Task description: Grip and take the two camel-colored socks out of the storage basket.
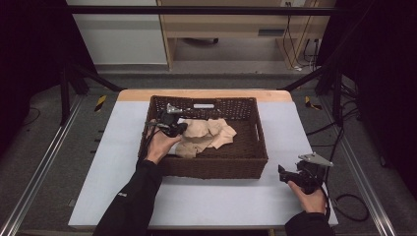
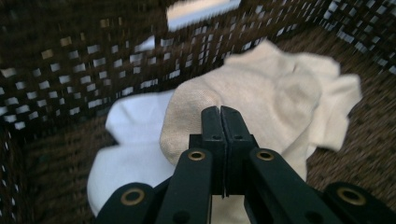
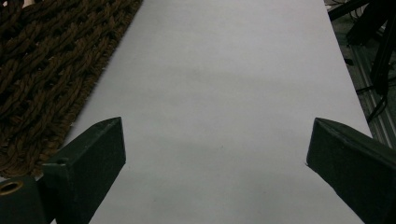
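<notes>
Grey tabletop (image 1: 206,201) carries a wicker basket (image 1: 260,147); inside, at nine o'clock, the left gripper (image 2: 219,112) has its fingers pressed together, seemingly pinching the beige cloth (image 2: 261,98) to lift it; right gripper (image 3: 215,149), fingers spread, waits at four o'clock.

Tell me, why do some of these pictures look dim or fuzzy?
High view: dark at the sides, with light falling on the table and the wicker basket. Left gripper view: the basket weave is smeared and soft, while the beige cloth looks clearer. Right gripper view: evenly lit table, with the jaws near the lens slightly soft.
</notes>
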A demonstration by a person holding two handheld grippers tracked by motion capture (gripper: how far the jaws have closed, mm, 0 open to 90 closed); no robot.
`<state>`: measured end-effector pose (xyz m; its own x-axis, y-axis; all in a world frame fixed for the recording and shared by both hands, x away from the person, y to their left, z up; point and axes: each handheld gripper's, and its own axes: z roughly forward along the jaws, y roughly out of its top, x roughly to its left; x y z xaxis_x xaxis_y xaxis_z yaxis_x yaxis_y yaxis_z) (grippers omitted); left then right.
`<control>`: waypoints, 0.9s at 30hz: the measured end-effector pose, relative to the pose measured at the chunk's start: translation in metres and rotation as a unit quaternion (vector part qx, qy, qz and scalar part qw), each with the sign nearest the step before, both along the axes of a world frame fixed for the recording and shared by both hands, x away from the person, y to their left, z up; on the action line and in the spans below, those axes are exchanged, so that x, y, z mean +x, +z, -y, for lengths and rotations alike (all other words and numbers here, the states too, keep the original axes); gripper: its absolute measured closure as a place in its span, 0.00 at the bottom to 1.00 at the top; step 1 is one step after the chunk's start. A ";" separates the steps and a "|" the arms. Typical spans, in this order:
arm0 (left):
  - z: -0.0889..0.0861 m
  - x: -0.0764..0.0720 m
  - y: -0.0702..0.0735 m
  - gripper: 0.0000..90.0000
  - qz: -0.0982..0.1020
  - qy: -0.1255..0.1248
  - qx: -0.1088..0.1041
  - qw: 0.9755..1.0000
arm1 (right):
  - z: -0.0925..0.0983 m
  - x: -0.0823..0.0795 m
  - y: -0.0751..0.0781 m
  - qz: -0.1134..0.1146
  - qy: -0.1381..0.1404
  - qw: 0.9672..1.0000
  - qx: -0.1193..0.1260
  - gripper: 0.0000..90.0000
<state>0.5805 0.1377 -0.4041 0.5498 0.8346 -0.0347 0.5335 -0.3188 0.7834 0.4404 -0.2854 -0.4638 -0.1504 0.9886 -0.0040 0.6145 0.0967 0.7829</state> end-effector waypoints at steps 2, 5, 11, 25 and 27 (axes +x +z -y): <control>0.000 -0.002 0.005 0.99 0.019 -0.002 -0.020 1.000 | 0.000 0.000 0.000 0.003 -0.001 1.000 0.001 0.05; -0.001 -0.004 0.010 0.99 0.032 -0.004 -0.037 0.999 | 0.001 0.000 0.000 0.002 -0.002 1.000 0.000 0.05; -0.002 -0.019 0.040 0.99 0.086 -0.023 -0.092 0.992 | 0.000 0.000 0.000 0.003 -0.002 1.000 0.000 0.05; -0.005 -0.061 0.085 0.99 0.139 -0.057 -0.134 0.980 | 0.001 -0.001 0.002 0.006 -0.006 1.000 0.002 0.05; -0.007 -0.069 0.090 0.99 0.147 -0.063 -0.142 0.977 | 0.001 -0.001 0.002 0.005 -0.006 1.000 0.001 0.05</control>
<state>0.5112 0.1442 -0.3142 0.6685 0.7394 -0.0808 0.2428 -0.1142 0.9633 0.4395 -0.2865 -0.4621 -0.1387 0.9903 -0.0034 0.6077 0.0878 0.7893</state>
